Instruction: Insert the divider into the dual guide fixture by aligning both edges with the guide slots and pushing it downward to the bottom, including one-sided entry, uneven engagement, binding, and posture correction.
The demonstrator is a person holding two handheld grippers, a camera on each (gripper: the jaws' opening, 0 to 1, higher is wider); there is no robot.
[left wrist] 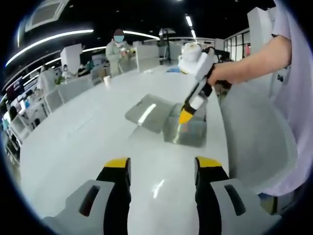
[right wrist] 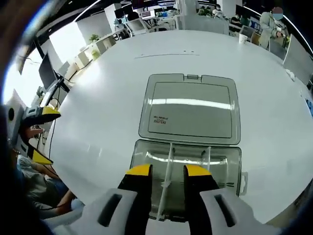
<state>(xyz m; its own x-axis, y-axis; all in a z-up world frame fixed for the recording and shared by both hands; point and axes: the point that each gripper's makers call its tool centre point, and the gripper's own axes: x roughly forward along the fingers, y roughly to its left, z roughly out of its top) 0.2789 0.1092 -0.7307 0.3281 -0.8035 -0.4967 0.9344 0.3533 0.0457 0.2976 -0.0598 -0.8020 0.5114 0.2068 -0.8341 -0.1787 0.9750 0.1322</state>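
A clear plastic box [right wrist: 230, 161] [left wrist: 188, 131] lies on the white table with its lid [right wrist: 188, 110] [left wrist: 149, 113] folded flat open behind it. Inside it a thin clear divider [right wrist: 168, 161] stands on edge, and a second upright one [right wrist: 208, 155] stands to its right. My right gripper [right wrist: 168, 171] hangs over the box with its jaws narrowed, one on each side of the first divider's top edge, a small gap showing. In the left gripper view the right gripper [left wrist: 186, 116] points down into the box. My left gripper [left wrist: 162, 165] is open above bare table, short of the box.
A person's arm [left wrist: 249, 61] holds the right gripper. The left gripper [right wrist: 44, 136] shows at the table's edge. A paper cup [left wrist: 106, 79] stands far back on the table. A person [left wrist: 117, 46], chairs and desks lie beyond the table.
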